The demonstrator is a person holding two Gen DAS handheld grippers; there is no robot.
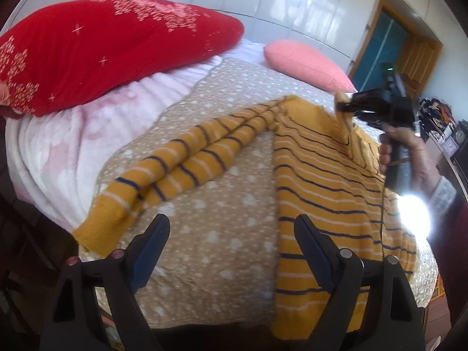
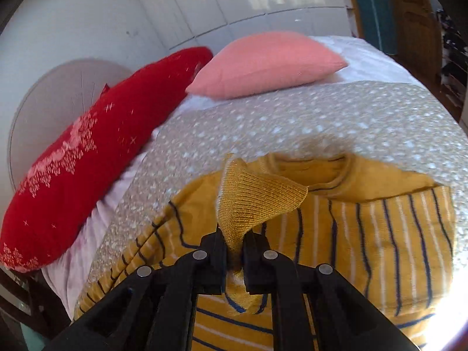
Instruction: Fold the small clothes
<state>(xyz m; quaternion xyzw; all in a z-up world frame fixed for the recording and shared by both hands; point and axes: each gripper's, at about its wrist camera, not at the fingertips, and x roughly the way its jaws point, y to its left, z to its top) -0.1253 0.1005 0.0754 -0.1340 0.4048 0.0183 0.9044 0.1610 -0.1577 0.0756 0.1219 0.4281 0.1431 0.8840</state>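
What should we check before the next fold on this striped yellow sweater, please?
1. Right gripper shut on the sweater cuff: ok.
2. Left gripper open, holding nothing: ok.
3. Other sleeve lies stretched out on the spotted bedspread, not yet folded in: not ok.
4. Sweater body flat: cannot tell, the far side is washed out by glare.
5. Red pillow and pink pillow lie apart from the sweater: ok.

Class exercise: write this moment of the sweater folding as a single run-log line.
stage: sleeve fold | right gripper: shut on cuff of yellow striped sweater | left gripper: open, holding nothing | surface: spotted bedspread
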